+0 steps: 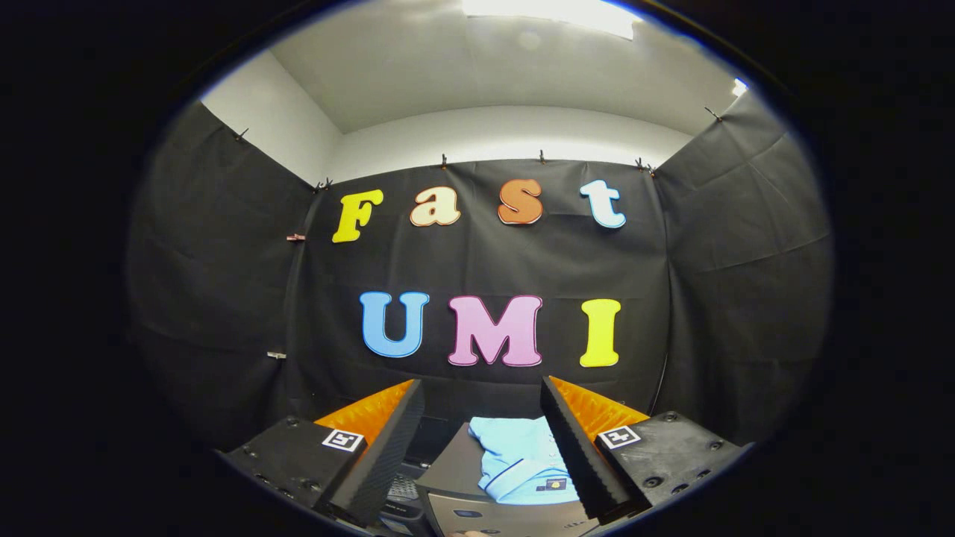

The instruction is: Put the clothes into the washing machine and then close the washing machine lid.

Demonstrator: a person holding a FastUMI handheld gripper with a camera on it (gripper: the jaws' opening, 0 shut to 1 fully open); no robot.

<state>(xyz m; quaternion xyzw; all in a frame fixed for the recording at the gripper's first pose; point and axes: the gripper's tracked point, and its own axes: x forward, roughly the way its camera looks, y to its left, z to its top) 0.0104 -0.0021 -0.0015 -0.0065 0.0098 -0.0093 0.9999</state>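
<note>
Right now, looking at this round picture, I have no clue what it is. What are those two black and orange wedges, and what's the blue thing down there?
The camera rides on a handheld gripper and looks forward along its two fingers. The wedges are those fingers: black ribbed pads with orange backs, standing wide apart and holding nothing. Between and just ahead of them lies a folded light blue shirt with dark trim and a small badge, resting on a grey machine, probably the washing machine. Black cloth walls the booth behind.

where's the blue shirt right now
In the gripper view, the shirt lies folded on the grey machine, low between the open claw fingers, nearer the right one.
</note>
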